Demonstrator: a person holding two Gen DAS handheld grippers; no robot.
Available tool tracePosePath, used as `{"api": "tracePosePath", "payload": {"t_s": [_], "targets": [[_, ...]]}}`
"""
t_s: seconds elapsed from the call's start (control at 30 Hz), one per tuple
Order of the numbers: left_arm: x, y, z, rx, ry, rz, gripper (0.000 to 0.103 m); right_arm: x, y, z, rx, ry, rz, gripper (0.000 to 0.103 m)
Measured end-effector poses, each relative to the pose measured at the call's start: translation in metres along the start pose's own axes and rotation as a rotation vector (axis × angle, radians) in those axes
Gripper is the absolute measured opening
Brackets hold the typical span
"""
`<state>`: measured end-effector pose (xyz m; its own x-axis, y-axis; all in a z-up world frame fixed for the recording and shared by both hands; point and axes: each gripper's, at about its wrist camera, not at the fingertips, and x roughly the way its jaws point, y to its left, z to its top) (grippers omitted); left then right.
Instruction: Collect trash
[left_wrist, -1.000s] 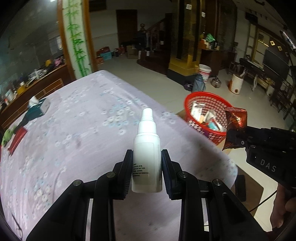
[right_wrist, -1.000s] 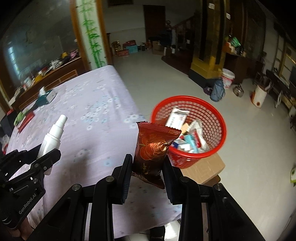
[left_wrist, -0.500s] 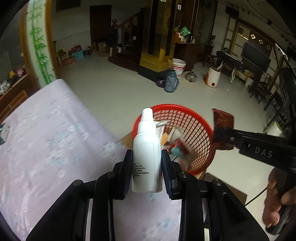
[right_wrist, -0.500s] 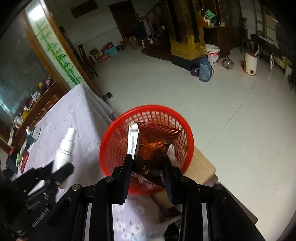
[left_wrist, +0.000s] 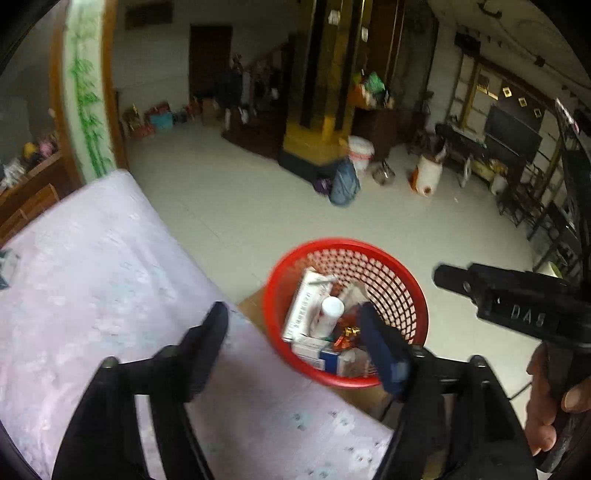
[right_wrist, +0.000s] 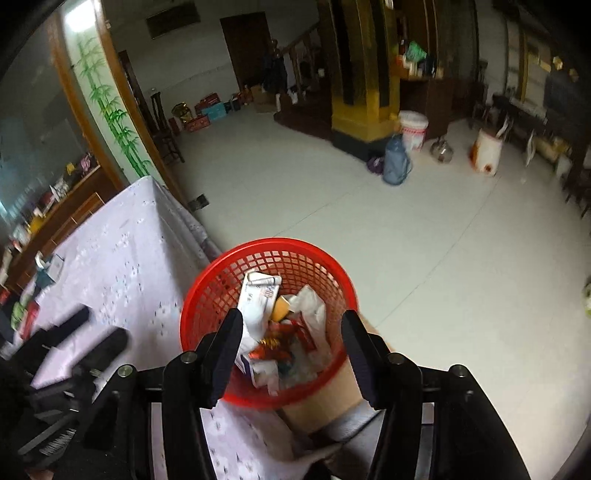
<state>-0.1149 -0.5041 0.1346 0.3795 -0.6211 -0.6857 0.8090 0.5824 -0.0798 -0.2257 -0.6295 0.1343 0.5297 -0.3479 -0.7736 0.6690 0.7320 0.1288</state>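
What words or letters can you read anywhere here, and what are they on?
"DAS": on the side of the right claw, blurred and appearing upside down in the left wrist view.
White box in the red basket: has printed lines, too blurred to read.
Nothing else is readable.

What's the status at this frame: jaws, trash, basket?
Left gripper open, empty. Right gripper open, empty. White bottle and snack wrapper lie in the red basket. Nothing blocking the basket.
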Motion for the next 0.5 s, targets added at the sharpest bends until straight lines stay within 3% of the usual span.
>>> {"api": "tracePosePath", "payload": {"t_s": [0.17, 0.33, 0.5], "targets": [[-0.062, 0.015, -0.021, 0.013, -0.059, 0.030, 0.093, -0.055, 0.027, -0.034, -0.028, -0.072, -0.076, 0.080], [-0.116, 0.025, -0.055, 0.069, -0.087, 0.065, 0.096, -0.097, 0.050, -0.070, -0.013, -0.111, -0.103, 0.082], [-0.142, 0.031, -0.067, 0.124, -0.127, 0.100, 0.097, -0.116, 0.069, -0.087, -0.010, -0.132, -0.125, 0.082]]}}
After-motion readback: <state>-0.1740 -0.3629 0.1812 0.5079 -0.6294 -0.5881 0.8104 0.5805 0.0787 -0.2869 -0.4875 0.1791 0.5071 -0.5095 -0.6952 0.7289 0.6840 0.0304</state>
